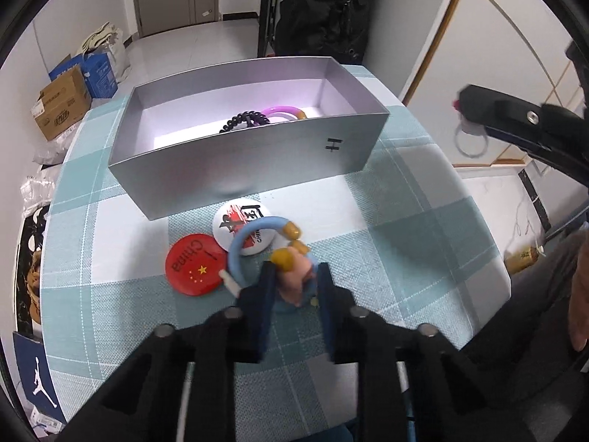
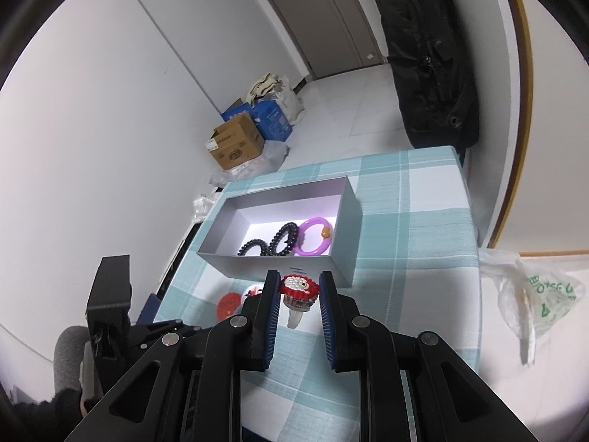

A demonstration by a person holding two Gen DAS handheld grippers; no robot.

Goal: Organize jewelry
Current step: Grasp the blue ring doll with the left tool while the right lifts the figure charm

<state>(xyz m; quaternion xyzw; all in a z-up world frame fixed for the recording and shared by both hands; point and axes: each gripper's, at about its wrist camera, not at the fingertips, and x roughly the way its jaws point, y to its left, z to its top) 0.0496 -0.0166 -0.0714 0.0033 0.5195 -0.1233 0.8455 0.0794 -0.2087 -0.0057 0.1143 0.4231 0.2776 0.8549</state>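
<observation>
A grey open box [image 1: 257, 158] stands on the checked tablecloth; it also shows in the right wrist view [image 2: 346, 258]. Inside lie a purple ring bracelet [image 2: 316, 241] and two black bead bracelets [image 2: 268, 245]. My left gripper [image 1: 294, 287] is shut on a blue ring bracelet with amber beads and a pink charm [image 1: 254, 235], just in front of the box. My right gripper [image 2: 297, 294] is shut on a red and white beaded ornament [image 2: 298, 287], held above the table in front of the box.
A red "China" badge [image 1: 193, 263] and a white badge [image 1: 235, 226] lie on the cloth in front of the box. The right gripper's body [image 1: 522, 121] hangs at the right. Cardboard boxes [image 2: 235, 145] and a plastic bag [image 2: 533, 294] lie on the floor.
</observation>
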